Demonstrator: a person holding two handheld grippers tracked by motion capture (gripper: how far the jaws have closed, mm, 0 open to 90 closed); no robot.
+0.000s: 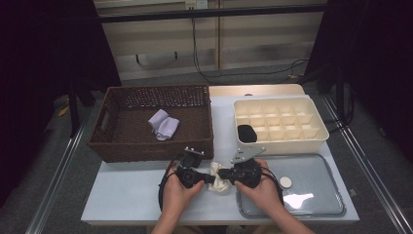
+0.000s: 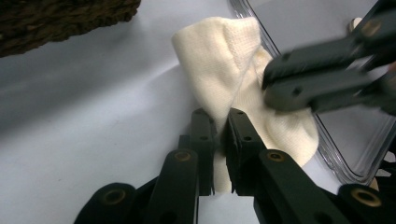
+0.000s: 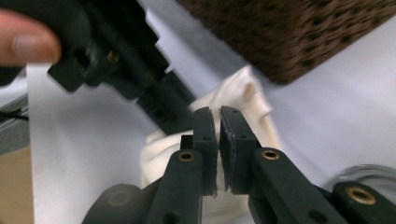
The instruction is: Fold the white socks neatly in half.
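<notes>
Left gripper [image 1: 210, 178]: jaws pinched nearly together on a fold of the cream cloth [image 1: 218, 177]; in the left gripper view [image 2: 218, 135] the fabric runs down between the two black pads.
Right gripper [image 1: 223, 173]: jaws drawn close on the same cloth from the opposite side; in the right gripper view [image 3: 218, 135] a sliver of cloth [image 3: 219, 154] sits in the narrow gap.
Hands: left hand [image 1: 178, 192] and right hand [image 1: 263, 190] come in from the near edge, tips facing each other.
Cloth: bunched between the two sets of tips, resting on the pale table [image 1: 126, 192]; in the left gripper view it [image 2: 229, 70] rises ahead of the jaws, with the other gripper clamped on its right side.
Clear tray [image 1: 311, 195]: under and just right of the right gripper, cloth at its left rim; small white round piece [image 1: 286, 182] lies in it, near the right hand.
Wicker basket [image 1: 109, 141]: just beyond the left gripper; lilac cloth [image 1: 163, 124] inside.
Divided cream box [image 1: 280, 139]: beyond the right gripper; dark item [image 1: 247, 133] in its near-left compartment.
</notes>
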